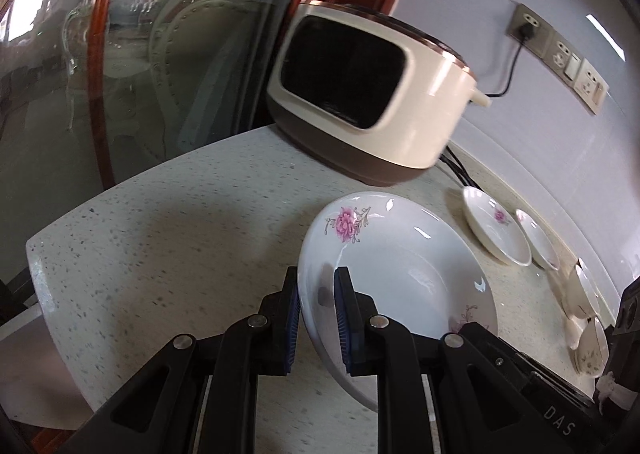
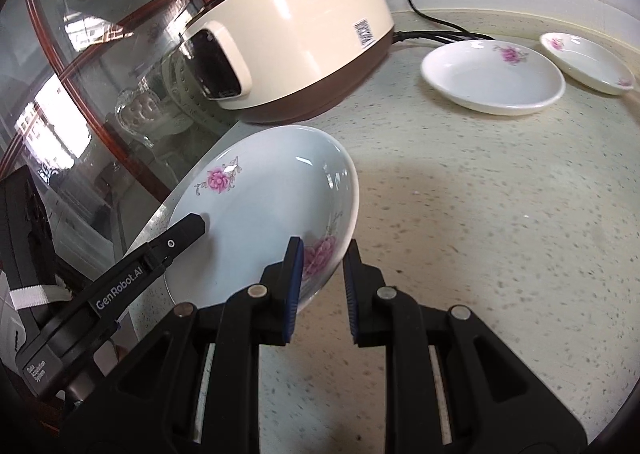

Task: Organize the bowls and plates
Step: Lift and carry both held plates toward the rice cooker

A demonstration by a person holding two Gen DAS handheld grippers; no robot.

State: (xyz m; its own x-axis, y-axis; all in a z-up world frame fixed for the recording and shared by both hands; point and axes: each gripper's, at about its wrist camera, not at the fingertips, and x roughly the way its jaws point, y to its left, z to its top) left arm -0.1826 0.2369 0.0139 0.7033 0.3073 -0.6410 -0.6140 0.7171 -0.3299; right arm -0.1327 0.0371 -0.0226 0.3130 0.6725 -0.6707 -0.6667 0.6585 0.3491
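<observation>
Speckled pale stone counter (image 1: pixel 180 238), white tiled wall behind, glass cabinet door with a reddish wood frame (image 1: pixel 100 85) off the counter's edge at 9–10 o'clock in my left view.

Cream-and-brown rice cooker (image 1: pixel 372 93) sits at 12 o'clock, tilted in frame by the lens, its black cord (image 1: pixel 508 73) plugged into a wall socket strip (image 1: pixel 560 53) at 2 o'clock.

I hold one white ceramic deep plate with pink flower prints (image 1: pixel 400 266) between both tools. My left gripper (image 1: pixel 318 318) is clamped narrow on its near-left rim: one blue pad inside the plate, one outside. My right gripper (image 2: pixel 320 282) pinches the opposite rim, by the pink flower; left pad inside the bowl of the plate, right pad outside. The gap on that side looks slightly loose at the tips, contact lower down I cannot fully tell. The plate is tilted and clear of the counter, in front of the cooker.

Right view: two small white flower-print saucers (image 2: pixel 492 77) lie flat on the counter at 1–2 o'clock, side by side, rims just touching or nearly so, near the cooker's cords. More white dishes (image 1: pixel 588 306) stand at 3 o'clock in the left view, too cropped to sort out.
</observation>
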